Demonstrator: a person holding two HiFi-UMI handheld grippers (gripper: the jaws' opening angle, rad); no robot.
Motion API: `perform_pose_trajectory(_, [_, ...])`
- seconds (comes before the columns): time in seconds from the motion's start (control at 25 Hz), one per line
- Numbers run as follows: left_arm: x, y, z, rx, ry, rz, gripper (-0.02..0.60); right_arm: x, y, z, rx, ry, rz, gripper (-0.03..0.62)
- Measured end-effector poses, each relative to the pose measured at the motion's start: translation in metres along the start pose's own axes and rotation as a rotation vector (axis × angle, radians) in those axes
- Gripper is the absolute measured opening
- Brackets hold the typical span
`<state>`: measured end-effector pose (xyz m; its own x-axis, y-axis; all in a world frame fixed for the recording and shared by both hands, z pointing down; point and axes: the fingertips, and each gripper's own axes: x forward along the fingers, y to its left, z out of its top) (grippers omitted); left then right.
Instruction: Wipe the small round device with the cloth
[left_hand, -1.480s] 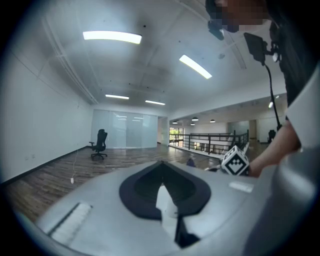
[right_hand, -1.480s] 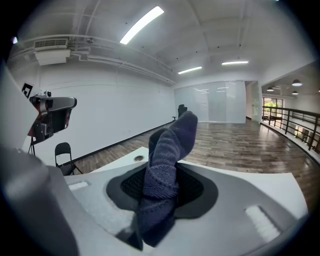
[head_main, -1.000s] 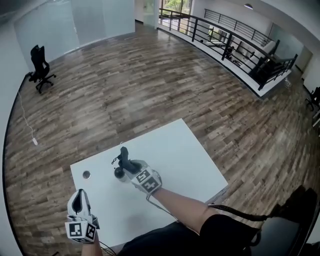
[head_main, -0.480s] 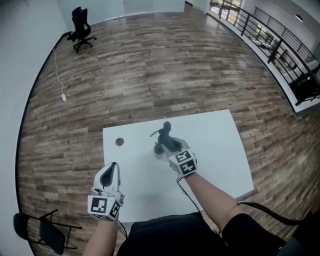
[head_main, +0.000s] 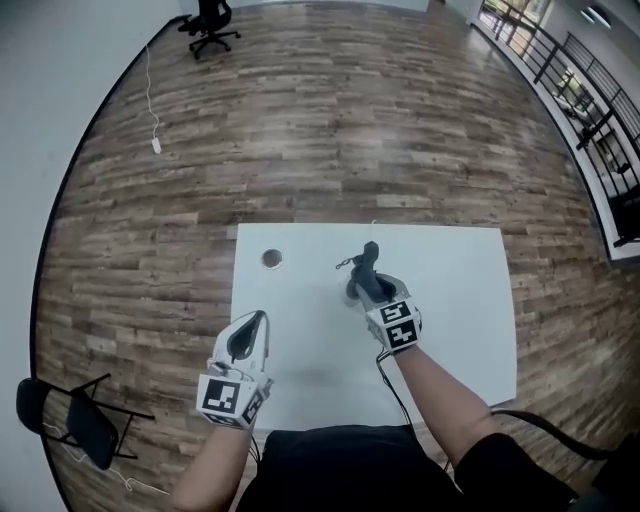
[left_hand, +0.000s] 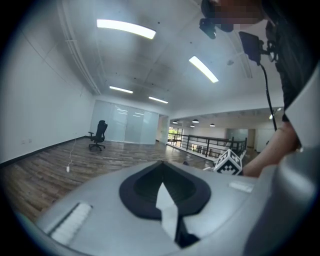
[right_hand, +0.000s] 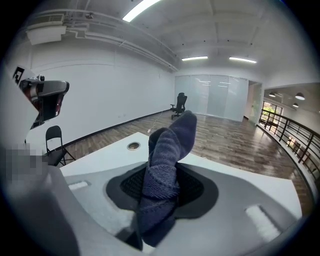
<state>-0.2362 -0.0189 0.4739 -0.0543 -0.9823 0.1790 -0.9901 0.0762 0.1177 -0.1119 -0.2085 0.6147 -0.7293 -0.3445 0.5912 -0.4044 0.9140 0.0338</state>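
Cloth (right_hand: 167, 172), dark blue and knitted, squeezed between the jaws of the right tool (head_main: 374, 287) and poking out past the tips toward the far side. Small round device (head_main: 352, 294) on the white desk (head_main: 460, 300), just left of the right tool, about the middle of the desk. Mostly hidden, only a dark round edge to see. Hard to tell whether touched by the cloth or not. Thin dark cord (head_main: 344, 264) on the desk beside the cloth's far end. Farther left, a little round ring (head_main: 271, 259) set in the desk top.

Left tool (head_main: 262, 318) at the near left part of the desk, well apart from the device. Jaws a little apart, with a thin pale gap and nothing in between. Bare arm (head_main: 440, 400) behind the right tool, reaching in over the near edge.

All around, brown wooden floor (head_main: 400, 120). Black wheeled chair (head_main: 210, 20) far off on the left. Black folding chair (head_main: 70, 425) near on the left. White cable (head_main: 156, 146) on the floor at the far left. Dark railing (right_hand: 292, 131) far on the right.
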Motion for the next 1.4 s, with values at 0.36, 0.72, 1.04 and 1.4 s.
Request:
perform_pose_trajectory(0.36, [-0.008,0.006,-0.018,-0.039,0.033,0.027,0.003,0.002,0.033,0.003,-0.355,0.119,0.022,0.137])
perform_pose_trajectory(0.72, [-0.017,0.002,-0.009,-0.025,0.021,0.042,0.004,0.009,0.059,-0.003,-0.326,0.131,0.128,0.137])
perform_pose_trajectory(1.04, [-0.048,0.009,-0.010,-0.008,0.037,0.112,0.003,0.021,0.086,-0.050,-0.203,0.240,0.251,0.138])
perform_pose_trajectory(1.4, [-0.062,0.003,-0.001,0.010,0.026,0.172,0.004,-0.003,0.046,0.029,-0.233,-0.013,0.140,0.138])
